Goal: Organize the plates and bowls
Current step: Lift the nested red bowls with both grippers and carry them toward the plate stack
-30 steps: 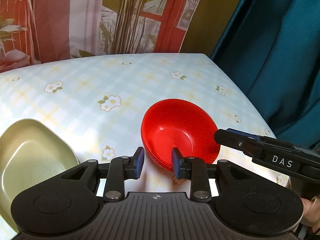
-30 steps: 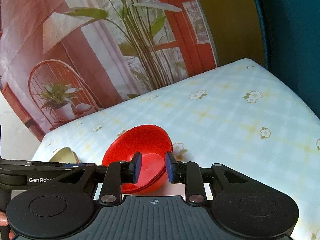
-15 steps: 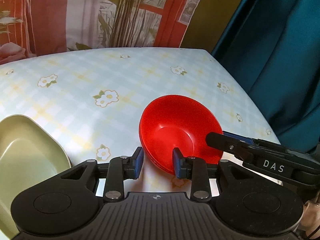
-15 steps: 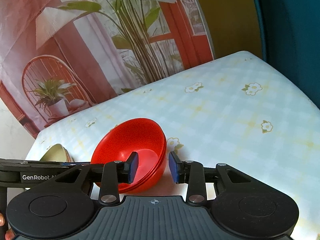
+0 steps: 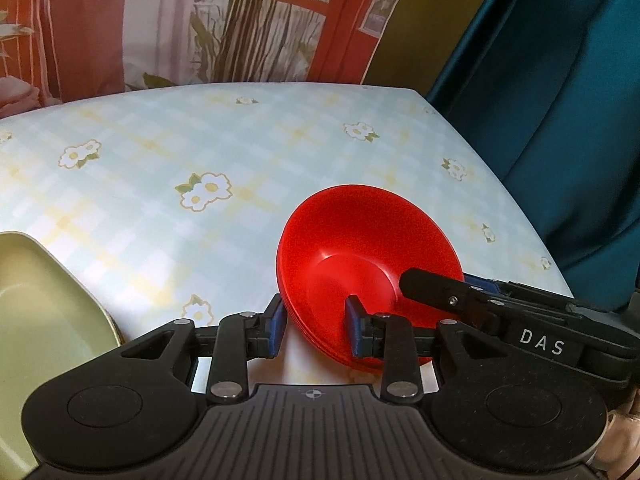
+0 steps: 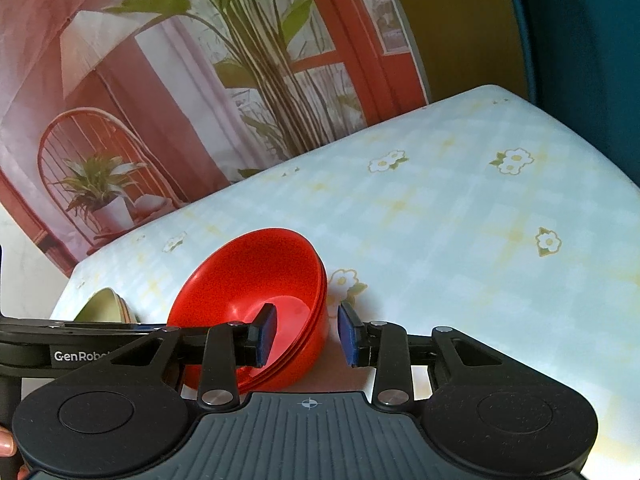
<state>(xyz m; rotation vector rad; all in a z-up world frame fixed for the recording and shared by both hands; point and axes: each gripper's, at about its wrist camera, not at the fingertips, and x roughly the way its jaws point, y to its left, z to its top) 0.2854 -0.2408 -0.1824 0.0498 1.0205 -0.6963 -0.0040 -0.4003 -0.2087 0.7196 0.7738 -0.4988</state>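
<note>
so, risks as things stand:
stack: red bowls (image 5: 360,248), several nested, sit on the floral-cloth desk (image 5: 200,152) toward its right edge and near its front edge.
left claw (image 5: 314,330): part-spread, straddling the stack's near-left rim, one pad outside the wall, the other inside the top bowl; not pinching yet.
right claw (image 6: 306,334): part-spread too, straddling the opposite rim, left pad inside the bowl, right pad outside; no pinch visible.
green dish (image 5: 36,320): a pale green plate-like dish near the desk's left edge, well apart from the bowls.
risk, split stack: a pad closing on the top rim alone could lift one bowl and leave the rest, or drag them half out.
risk, uneven lift: if one claw bites before the other, the stack may tilt and slide on the smooth cloth.
risk, slip: smooth plastic rims sloping outward could let the pads squeeze off upward.
risk, edge: a shove to the right could send the bowls off the desk's right edge, which looks close.
risk, claws colliding: both claws crowd the same small stack; their bodies already sit near each other.
</note>
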